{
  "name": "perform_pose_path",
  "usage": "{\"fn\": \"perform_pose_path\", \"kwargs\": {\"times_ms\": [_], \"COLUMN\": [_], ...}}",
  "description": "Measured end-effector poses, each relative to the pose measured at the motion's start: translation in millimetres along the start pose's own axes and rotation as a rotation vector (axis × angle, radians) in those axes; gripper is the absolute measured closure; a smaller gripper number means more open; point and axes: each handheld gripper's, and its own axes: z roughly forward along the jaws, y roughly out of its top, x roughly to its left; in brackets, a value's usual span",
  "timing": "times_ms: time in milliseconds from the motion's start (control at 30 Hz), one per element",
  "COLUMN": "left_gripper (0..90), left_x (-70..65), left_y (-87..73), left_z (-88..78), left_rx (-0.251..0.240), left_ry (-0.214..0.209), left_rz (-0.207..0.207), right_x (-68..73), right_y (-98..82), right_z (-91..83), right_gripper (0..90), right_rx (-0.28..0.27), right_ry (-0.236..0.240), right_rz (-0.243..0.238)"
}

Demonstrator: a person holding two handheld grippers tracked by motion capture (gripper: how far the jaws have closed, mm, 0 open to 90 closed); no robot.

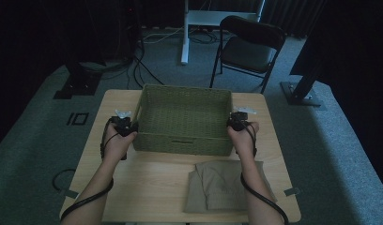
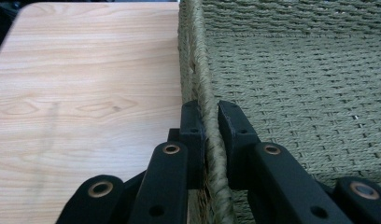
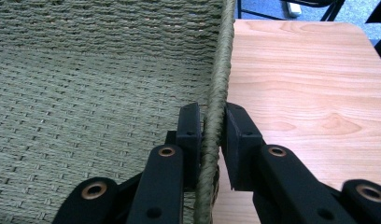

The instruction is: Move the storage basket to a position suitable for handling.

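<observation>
The rectangular green woven basket (image 1: 182, 118) is being held on the light wooden worktop (image 1: 147, 180), with its left rim pinched by the left gripper (image 2: 209, 122) fingers. Its right rim is being clamped by the right gripper (image 3: 212, 125) fingers. A folded khaki cloth (image 1: 225, 186) is lying just in front of the basket.

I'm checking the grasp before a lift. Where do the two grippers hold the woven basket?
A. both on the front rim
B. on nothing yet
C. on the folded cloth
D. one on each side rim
D: the left gripper and right gripper each close on a side rim of the basket.
</observation>
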Motion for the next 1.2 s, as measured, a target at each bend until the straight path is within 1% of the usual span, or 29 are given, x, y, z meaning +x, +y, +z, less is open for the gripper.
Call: {"fn": "perform_pose_path", "kwargs": {"times_ms": [67, 100, 200, 233, 267, 400, 433, 467, 500, 533, 567, 600, 633, 667, 700, 800, 867, 1000, 1133, 1200], "left_gripper": [82.4, 82.4, 82.3, 82.3, 82.2, 82.2, 82.2, 82.2, 82.2, 82.1, 82.0, 82.0, 82.0, 82.0, 82.0, 82.0, 82.0, 81.9, 81.5, 81.5], "left_x": [0.0, -10.0, -19.4, -19.4, -26.0, -39.1, -39.1, -39.1, -45.8, -51.7, -51.7, -58.4, -58.4, -58.4, -66.3, -74.9, -77.5, -85.8, -94.0, -98.9], "left_y": [0.0, 0.8, 1.3, 1.3, 1.6, 2.5, 2.5, 2.5, 2.6, 2.5, 2.5, 2.3, 2.3, 2.3, 2.1, 1.6, 1.4, 1.1, 1.8, 2.4], "left_z": [0.0, 2.8, 4.6, 4.6, 5.9, 8.3, 8.3, 8.3, 9.6, 10.1, 10.1, 10.2, 10.2, 10.2, 10.3, 10.7, 10.9, 11.6, 12.7, 13.5], "left_rx": [0.000, 0.001, 0.003, 0.003, 0.003, 0.004, 0.004, 0.004, 0.001, 0.002, 0.002, 0.004, 0.004, 0.004, 0.008, 0.009, 0.009, 0.011, 0.016, 0.018], "left_ry": [0.000, -0.011, -0.021, -0.021, -0.025, -0.029, -0.029, -0.029, -0.036, -0.038, -0.038, -0.041, -0.041, -0.041, -0.048, -0.053, -0.057, -0.074, -0.085, -0.088], "left_rz": [0.000, -0.001, 0.004, 0.004, 0.006, 0.008, 0.008, 0.008, 0.002, 0.006, 0.006, 0.011, 0.011, 0.011, 0.023, 0.022, 0.022, 0.022, 0.038, 0.042], "right_x": [-2.4, -9.7, -20.2, -23.7, -27.4, -41.1, -41.1, -44.5, -44.5, -55.0, -55.0, -60.9, -60.9, -64.0, -70.1, -78.1, -80.8, -92.1, -100.3, -104.5], "right_y": [0.0, -0.2, -0.3, -0.3, -0.2, -0.7, -0.7, -0.9, -0.9, -1.4, -1.4, -1.4, -1.4, -1.4, -1.3, -1.3, -1.4, -2.1, -2.7, -3.2], "right_z": [-0.5, -1.5, -2.5, -3.0, -3.3, -4.5, -4.5, -4.8, -4.8, -5.9, -5.9, -6.8, -6.8, -7.1, -8.1, -8.9, -9.2, -10.5, -12.0, -13.0], "right_gripper": [77.5, 77.6, 77.7, 77.7, 77.6, 77.7, 77.7, 77.7, 77.8, 77.6, 77.6, 77.8, 77.8, 77.8, 78.1, 78.6, 78.8, 79.0, 79.3, 79.6], "right_rx": [0.002, 0.004, 0.005, 0.006, 0.008, 0.006, 0.006, 0.005, 0.005, 0.004, 0.004, 0.008, 0.008, 0.009, 0.014, 0.016, 0.016, 0.015, 0.018, 0.018], "right_ry": [-0.002, -0.006, -0.010, -0.010, -0.011, -0.009, -0.009, -0.009, -0.009, -0.007, -0.007, -0.013, -0.013, -0.015, -0.018, -0.022, -0.025, -0.022, -0.033, -0.039], "right_rz": [-0.002, 0.004, -0.001, 0.001, -0.002, 0.009, 0.009, 0.012, 0.012, 0.007, 0.007, -0.002, -0.002, -0.008, -0.010, -0.005, -0.002, 0.017, 0.010, 0.017]}}
